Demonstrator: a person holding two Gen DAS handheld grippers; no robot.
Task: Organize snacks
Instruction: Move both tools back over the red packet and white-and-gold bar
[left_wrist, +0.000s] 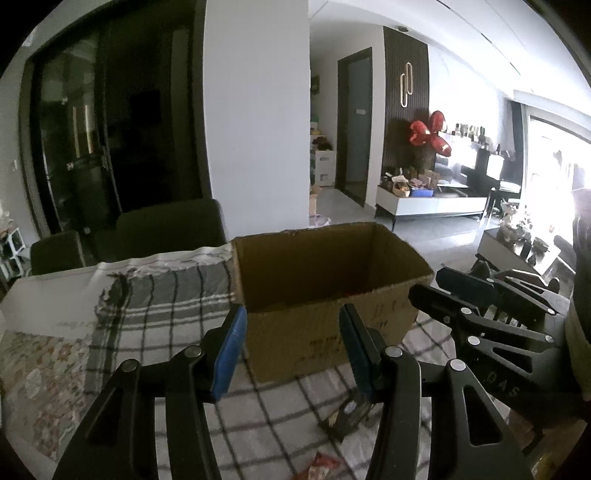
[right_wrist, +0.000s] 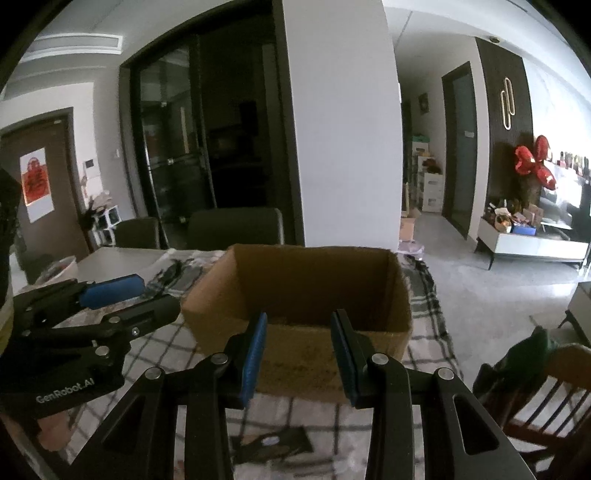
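One cardboard box (right_wrist: 295, 291), plaid tablecloth (left_wrist: 162, 295), living room

"GenRobot.AI" on left gripper (right_wrist: 110, 306) body; "DAS" on right gripper (left_wrist: 458, 291) (box writing illegible).

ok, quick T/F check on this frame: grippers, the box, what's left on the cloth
1. Both grippers are open and empty. True: the left gripper and right gripper hold nothing between their blue pads.
2. The cardboard box has its top closed. False: it is open, its inside walls showing.
3. The box stands on a plaid tablecloth. True.
4. The left gripper is clamped on a dark snack packet. False: the packet lies on the cloth below the open fingers.
5. A red packet sits inside the box. False: it lies on the cloth, at the near edge of the left wrist view.
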